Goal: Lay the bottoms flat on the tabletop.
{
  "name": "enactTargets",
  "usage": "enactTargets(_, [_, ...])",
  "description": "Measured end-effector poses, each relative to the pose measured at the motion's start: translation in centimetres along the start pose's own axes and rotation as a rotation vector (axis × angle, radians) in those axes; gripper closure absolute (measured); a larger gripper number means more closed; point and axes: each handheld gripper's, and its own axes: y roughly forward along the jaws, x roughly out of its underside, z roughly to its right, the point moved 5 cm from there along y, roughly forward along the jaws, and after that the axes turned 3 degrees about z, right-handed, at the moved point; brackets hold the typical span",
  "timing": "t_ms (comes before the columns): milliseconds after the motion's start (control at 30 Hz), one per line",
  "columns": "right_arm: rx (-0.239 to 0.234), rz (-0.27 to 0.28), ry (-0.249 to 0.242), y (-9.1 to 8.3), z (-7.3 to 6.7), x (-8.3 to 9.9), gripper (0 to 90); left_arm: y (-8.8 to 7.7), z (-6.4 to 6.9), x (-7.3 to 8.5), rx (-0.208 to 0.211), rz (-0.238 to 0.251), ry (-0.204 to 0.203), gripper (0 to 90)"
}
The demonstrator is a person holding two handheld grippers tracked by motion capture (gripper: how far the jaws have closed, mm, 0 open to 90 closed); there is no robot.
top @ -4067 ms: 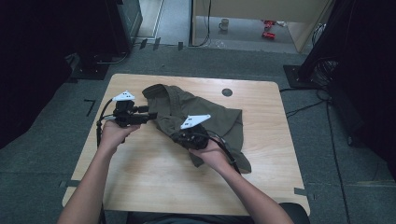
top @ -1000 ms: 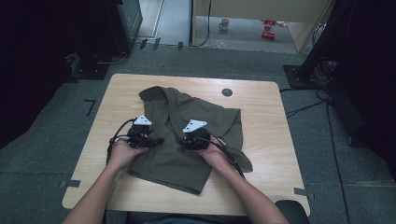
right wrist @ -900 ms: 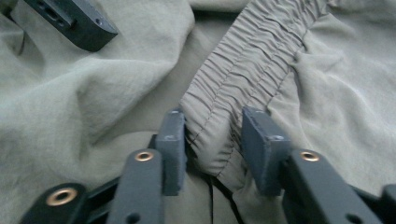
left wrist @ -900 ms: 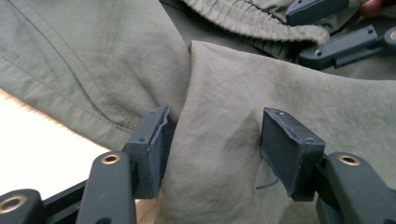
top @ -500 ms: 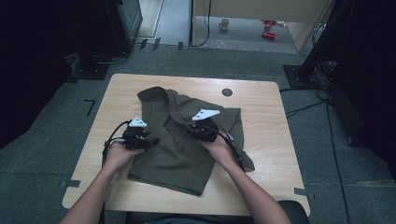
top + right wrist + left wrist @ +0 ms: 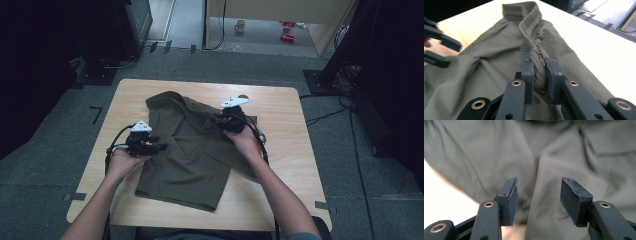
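An olive-green garment [image 6: 190, 155] with an elastic waistband lies spread on the wooden table [image 6: 280, 195]. My right gripper [image 6: 216, 120] is over its far right part, shut on a raised fold of cloth just below the waistband [image 6: 529, 37]. In the right gripper view the gripper [image 6: 539, 72] has the fabric [image 6: 486, 62] pinched between its pads, and its jaws have just been closing. My left gripper [image 6: 162, 146] hovers at the garment's left edge. Its jaws have just been opening, and they stand apart [image 6: 537, 195] over the cloth [image 6: 549, 152] with nothing between them.
Bare tabletop [image 6: 120, 110] runs along the left, far and right sides of the garment. The left gripper [image 6: 439, 52] appears blurred at the left of the right gripper view. Dark equipment and cables [image 6: 340, 110] surround the table on the floor.
My right gripper has closed on a fold of the garment and moved up and away toward the far right, lifting the cloth. The left gripper has shifted slightly left.
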Motion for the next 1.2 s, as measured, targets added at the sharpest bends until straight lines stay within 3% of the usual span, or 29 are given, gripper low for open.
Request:
enactTargets(33, [0.013, -0.004, 0.007, 0.2, 1.0, -0.4, 78.1, 0.0, 0.3, -0.6, 0.005, 0.018, 0.012, 47.5])
enactTargets(100, [0.022, -0.002, 0.004, 0.3, 1.4, -0.6, 78.1, 0.3, 0.8, -1.4, 0.022, 0.036, 0.020, 47.5])
enactTargets(233, [0.056, 0.005, 0.012, 0.8, 3.2, -1.2, 78.2, 2.0, 1.9, -2.2, 0.069, 0.032, 0.011, 47.4])
enactTargets(333, [0.089, -0.006, 0.019, 1.2, 4.5, -1.5, 78.3, 3.1, 2.2, -2.3, 0.070, 0.015, 0.030, 47.4])
enactTargets(433, [0.138, -0.008, 0.036, 1.7, 6.6, -1.9, 78.0, 4.2, 2.3, -2.4, 0.075, 0.004, 0.018, 47.6])
enactTargets(567, [0.158, -0.024, 0.064, 2.1, 7.9, -1.9, 77.2, 5.3, 2.0, -2.4, 0.070, -0.017, 0.007, 47.9])
enactTargets(633, [0.193, -0.007, 0.070, 2.5, 8.9, -1.9, 74.1, 5.7, 1.8, -2.4, 0.067, -0.020, -0.004, 48.3])
enactTargets(700, [0.193, -0.007, 0.082, 2.6, 9.1, -1.9, 71.7, 6.0, 1.7, -2.3, 0.060, -0.029, -0.004, 48.3])
enactTargets(867, [0.192, -0.004, 0.109, 2.0, 9.3, -2.0, 55.1, 6.2, 1.8, -2.0, 0.055, -0.034, 0.001, 48.3])
enactTargets(967, [0.180, 0.023, 0.116, 1.0, 9.0, -2.4, 55.6, 6.3, 1.8, -2.0, 0.050, -0.035, 0.004, 48.3])
enactTargets(1000, [0.171, 0.022, 0.116, 0.5, 8.7, -2.5, 59.4, 6.3, 1.8, -2.0, 0.048, -0.034, 0.004, 48.4])
enactTargets(1200, [0.165, 0.029, 0.083, -1.3, 7.2, -1.5, 63.7, 6.0, 1.9, -2.5, 0.050, -0.015, -0.008, 51.6])
